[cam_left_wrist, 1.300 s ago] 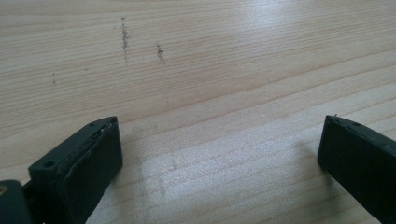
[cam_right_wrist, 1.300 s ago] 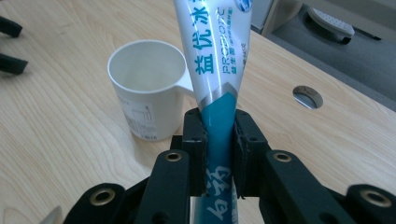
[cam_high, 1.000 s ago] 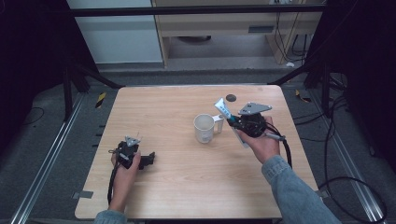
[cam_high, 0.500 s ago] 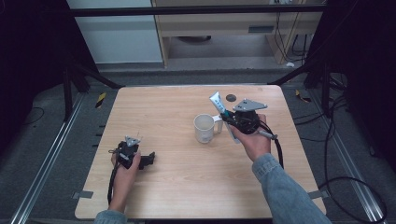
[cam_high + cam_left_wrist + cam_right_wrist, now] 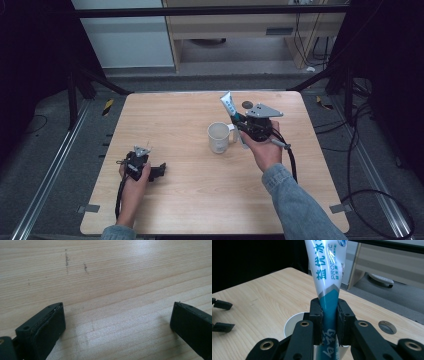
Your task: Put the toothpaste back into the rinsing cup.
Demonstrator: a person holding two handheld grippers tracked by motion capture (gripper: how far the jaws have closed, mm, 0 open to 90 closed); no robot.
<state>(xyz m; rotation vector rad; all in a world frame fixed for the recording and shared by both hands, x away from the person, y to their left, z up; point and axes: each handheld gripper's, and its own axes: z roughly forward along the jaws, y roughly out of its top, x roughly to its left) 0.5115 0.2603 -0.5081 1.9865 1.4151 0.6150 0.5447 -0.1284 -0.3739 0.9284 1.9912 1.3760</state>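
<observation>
The wooden table (image 5: 200, 200) carries everything here, and the white mug (image 5: 219, 137) standing upright near its middle serves as the landmark. On the mug's handle side, just beside it, the person's right hand (image 5: 265, 150) holds the right gripper (image 5: 239, 120), whose jaws are clamped narrow on a toothpaste tube (image 5: 228, 106). In the right gripper view the tube (image 5: 327, 277) is pinched across its teal lower part, its white printed body rising past the jaw tips, and the mug's open mouth (image 5: 294, 326) sits directly behind and below the jaws. That is the relation the coming move appears to turn on: the tube's long axis stands steep, leaning a little away from the mug in the high view, with its gripped lower end close above the rim, so dropping it into the mug would call for bringing that end over the opening and keeping the axis near upright. Whether the tube's bottom already dips inside the rim I cannot tell, since the jaws hide it. The right hand is plainly the nearer one. Well apart from the mug, toward the near left of the table, the left gripper (image 5: 159, 171) rests low in the left hand (image 5: 132, 185), its jaws spread wide with only bare wood between them. A small dark round disc (image 5: 247, 104) lies beyond the mug, near the tube's top.
</observation>
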